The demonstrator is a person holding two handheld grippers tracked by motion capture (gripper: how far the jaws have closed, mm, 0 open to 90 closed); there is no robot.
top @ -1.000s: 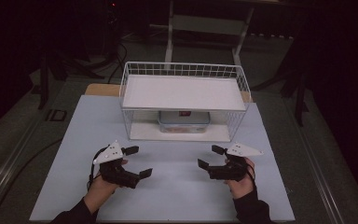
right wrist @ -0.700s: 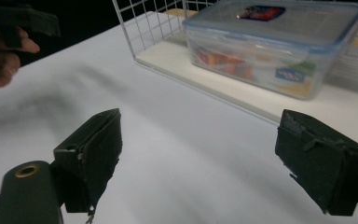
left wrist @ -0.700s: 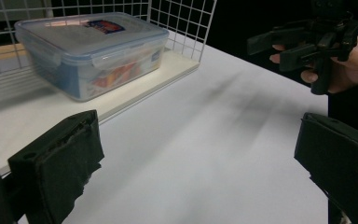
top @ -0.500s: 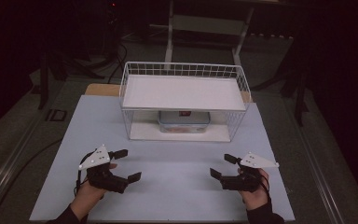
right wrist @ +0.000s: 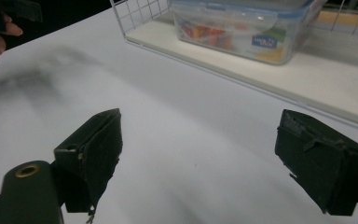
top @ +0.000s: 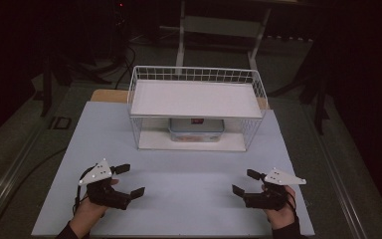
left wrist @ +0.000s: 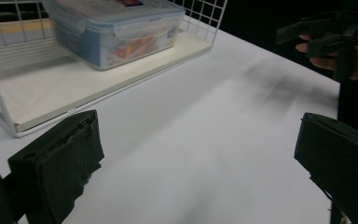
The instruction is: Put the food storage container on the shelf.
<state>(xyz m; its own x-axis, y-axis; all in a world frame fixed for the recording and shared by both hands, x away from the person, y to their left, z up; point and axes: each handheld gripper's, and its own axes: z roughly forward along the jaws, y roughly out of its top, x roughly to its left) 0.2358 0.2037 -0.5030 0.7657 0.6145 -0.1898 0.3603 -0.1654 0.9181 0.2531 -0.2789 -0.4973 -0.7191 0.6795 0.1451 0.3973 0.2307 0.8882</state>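
Note:
A clear plastic food box (top: 196, 129) with a blue-trimmed lid sits on the lower shelf of a white wire rack (top: 196, 74) at the back of the table. The same box (left wrist: 116, 28) appears close in the left gripper view, and the box (right wrist: 244, 25) also lies ahead in the right gripper view. My left gripper (top: 129, 180) rests near the front left of the table, open, nothing between its jaws. My right gripper (top: 246, 181) sits at the front right, open and empty too. Both point toward the table's middle.
The white table top (top: 189, 169) lies bare between the grippers and the rack. The rack's upper shelf (top: 194, 99) is a flat white board. Dark floor, cables and a metal stand (top: 219, 25) surround the table.
Both hands have drawn back toward the front edge and apart, the left gripper going left and the right gripper going right. Their jaws stay open.

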